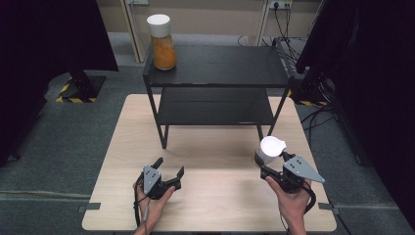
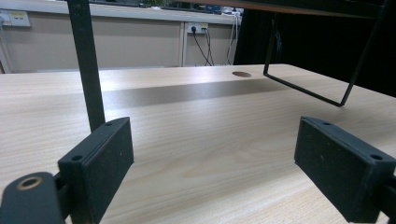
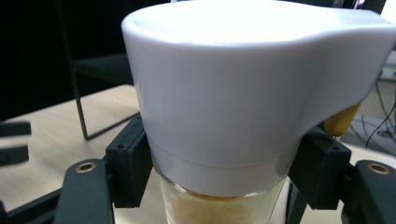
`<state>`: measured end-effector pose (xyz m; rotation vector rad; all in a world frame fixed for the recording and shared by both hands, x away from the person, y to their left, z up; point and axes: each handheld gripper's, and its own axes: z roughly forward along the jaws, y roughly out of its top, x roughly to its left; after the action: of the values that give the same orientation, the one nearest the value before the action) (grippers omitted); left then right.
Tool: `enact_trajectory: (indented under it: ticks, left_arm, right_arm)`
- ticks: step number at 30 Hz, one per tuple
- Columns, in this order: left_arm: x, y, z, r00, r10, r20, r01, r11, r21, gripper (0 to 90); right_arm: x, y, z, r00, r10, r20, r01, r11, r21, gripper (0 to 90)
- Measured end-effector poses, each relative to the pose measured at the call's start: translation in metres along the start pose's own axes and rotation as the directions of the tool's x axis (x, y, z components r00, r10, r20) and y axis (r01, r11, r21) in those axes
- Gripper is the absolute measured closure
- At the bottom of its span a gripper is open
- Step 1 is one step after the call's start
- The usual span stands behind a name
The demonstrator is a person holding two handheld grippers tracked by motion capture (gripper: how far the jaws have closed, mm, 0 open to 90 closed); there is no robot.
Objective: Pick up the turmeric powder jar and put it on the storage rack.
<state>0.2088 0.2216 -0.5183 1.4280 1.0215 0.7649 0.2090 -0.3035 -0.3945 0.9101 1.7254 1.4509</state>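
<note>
Two white-lidded jars of orange contents: one jar on the shelf, one held jar. One black two-tier shelf, one wooden surface, two tools: left tool, right tool.

High view: fixed above the near edge of the bench, facing forward and down, well back. Left gripper view: low over the bench, level, facing the rack leg at upper left. Right gripper view: pressed close to a white-lidded jar. Shared by all three: bench top and rack.
</note>
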Motion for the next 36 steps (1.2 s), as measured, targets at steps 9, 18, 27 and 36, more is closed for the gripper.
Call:
enact_trajectory:
  ticks: [9,18,27,36]
  left_arm:
    - [0.0,0.0,0.0,1.0,-0.002,0.0,0.002,1.0,0.001,11.2]
    - [0.0,0.0,0.0,1.0,-0.002,-0.001,0.002,1.0,0.001,11.2]
    - [0.0,0.0,0.0,1.0,0.001,-0.001,-0.001,1.0,0.0,11.2]
    - [-0.001,0.0,0.0,1.0,0.005,-0.002,-0.005,1.0,-0.001,11.2]
  right_arm:
    - [0.0,0.024,0.002,0.9997,-0.008,0.024,0.01,0.9979,-0.064,30.9]
    - [0.0,0.042,0.003,0.9992,-0.008,0.04,0.012,0.9933,-0.115,30.9]
    - [0.003,0.056,0.007,0.9979,-0.014,0.064,0.024,0.9872,-0.158,30.9]
    - [0.003,0.069,0.009,0.9966,-0.012,0.081,0.028,0.982,-0.187,30.9]
